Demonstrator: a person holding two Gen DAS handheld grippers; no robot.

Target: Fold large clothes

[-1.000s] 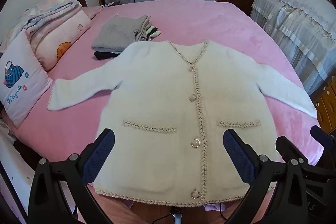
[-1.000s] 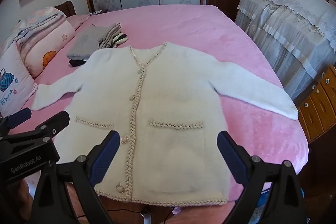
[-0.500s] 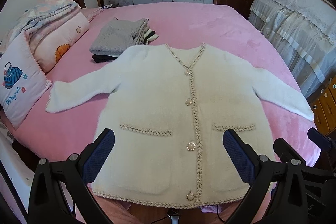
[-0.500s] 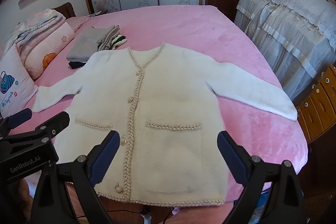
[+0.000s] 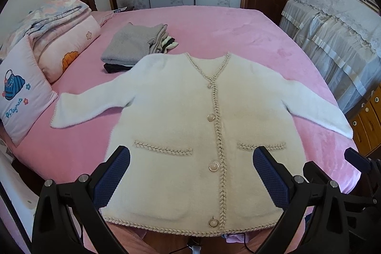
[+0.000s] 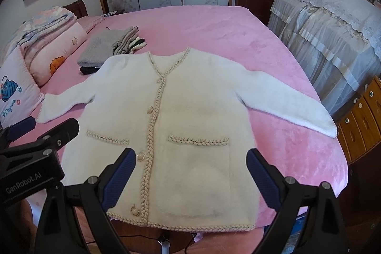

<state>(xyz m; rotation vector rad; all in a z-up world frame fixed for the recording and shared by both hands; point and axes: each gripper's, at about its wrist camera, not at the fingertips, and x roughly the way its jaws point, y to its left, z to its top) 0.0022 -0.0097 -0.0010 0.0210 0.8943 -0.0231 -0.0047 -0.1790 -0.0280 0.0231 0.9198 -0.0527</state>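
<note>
A cream fluffy cardigan (image 5: 190, 125) with braided trim, round buttons and two pockets lies flat and face up on the pink bed (image 5: 226, 27), both sleeves spread out; it also shows in the right wrist view (image 6: 190, 116). My left gripper (image 5: 190, 173) is open and empty, hovering above the hem area. My right gripper (image 6: 190, 173) is open and empty, also above the lower part of the cardigan. The left gripper's body (image 6: 35, 154) shows at the left of the right wrist view.
A stack of folded grey and dark clothes (image 5: 135, 44) lies beyond the cardigan's left shoulder. Pillows and a folded quilt (image 5: 47, 39) lie along the bed's left side. A lace-covered piece of furniture (image 5: 333, 27) and a wooden drawer unit (image 5: 366, 120) stand at the right.
Both views have shifted slightly: the grippers drew back and rose a little, so the cardigan sits lower and smaller in frame. Both grippers stay open and the cardigan has not moved.
</note>
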